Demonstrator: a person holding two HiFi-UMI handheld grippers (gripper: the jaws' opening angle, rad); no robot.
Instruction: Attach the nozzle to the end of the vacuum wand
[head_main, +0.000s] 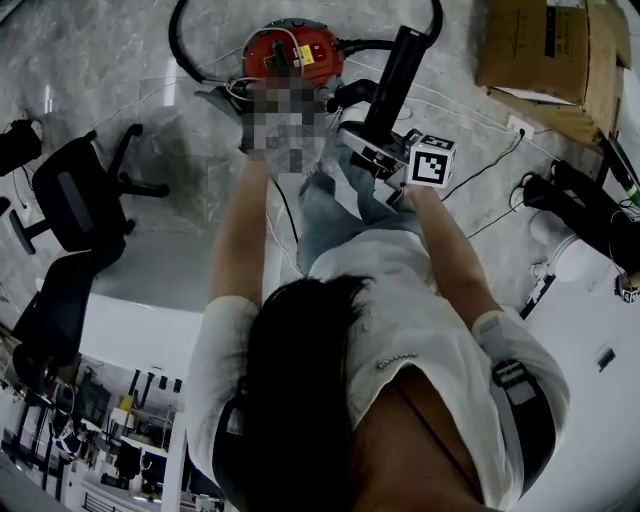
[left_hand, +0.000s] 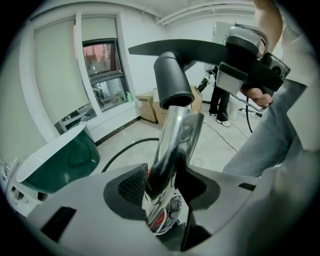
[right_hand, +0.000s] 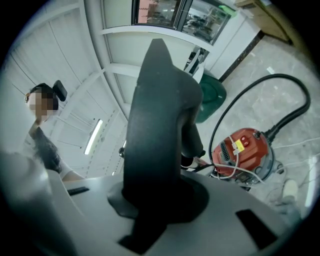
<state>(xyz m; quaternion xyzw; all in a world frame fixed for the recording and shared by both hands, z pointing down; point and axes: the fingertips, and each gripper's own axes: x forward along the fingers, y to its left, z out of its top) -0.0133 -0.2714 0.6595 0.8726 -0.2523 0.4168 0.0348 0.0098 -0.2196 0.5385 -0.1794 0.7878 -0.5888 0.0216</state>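
Note:
In the left gripper view, my left gripper (left_hand: 162, 187) is shut on the chrome vacuum wand (left_hand: 176, 142), which rises steeply between its pads. The wand's top end sits at the mouth of the black nozzle's round socket (left_hand: 172, 85), under the nozzle's flat head. My right gripper (left_hand: 245, 65) holds that nozzle from the right. In the right gripper view, the right gripper (right_hand: 155, 200) is shut on the black nozzle (right_hand: 155, 125). From the head view, the nozzle (head_main: 400, 65) stands above the right gripper (head_main: 385, 150). A mosaic patch hides the left gripper there.
The red vacuum cleaner (head_main: 290, 50) with its black hose (right_hand: 260, 95) sits on the marble floor just beyond the grippers. Office chairs (head_main: 80, 190) stand at left and a cardboard box (head_main: 550, 40) at far right. Cables cross the floor, and a person's legs (head_main: 590, 215) are at right.

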